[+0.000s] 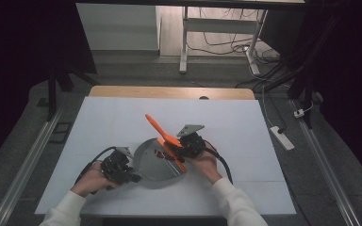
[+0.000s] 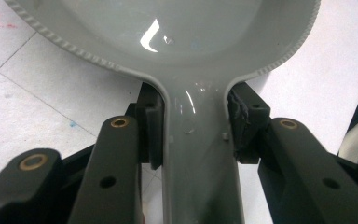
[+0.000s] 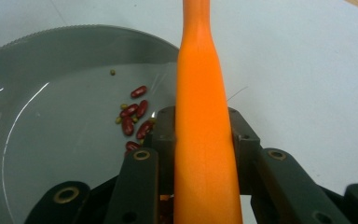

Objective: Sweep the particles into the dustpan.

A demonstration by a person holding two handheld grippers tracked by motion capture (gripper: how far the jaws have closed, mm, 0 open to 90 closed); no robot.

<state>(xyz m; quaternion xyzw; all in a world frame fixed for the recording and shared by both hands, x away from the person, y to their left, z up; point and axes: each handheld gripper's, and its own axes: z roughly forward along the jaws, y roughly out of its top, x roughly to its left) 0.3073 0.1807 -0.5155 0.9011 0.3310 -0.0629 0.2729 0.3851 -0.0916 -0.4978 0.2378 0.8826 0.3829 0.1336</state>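
In the high view we steady the grey pan [image 1: 156, 162] near the table's [image 1: 122, 117] near edge so the orange spatula [image 1: 166, 136] can work its far rim. In the left gripper view our left gripper [image 2: 193, 123] clamps the pan's handle. In the right gripper view our right gripper [image 3: 200, 135] grips the spatula beside the red beans [image 3: 135, 119].

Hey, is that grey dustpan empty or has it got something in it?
Not empty: a small cluster of red beans plus a few tiny greenish bits lies on the floor of the grey dustpan.
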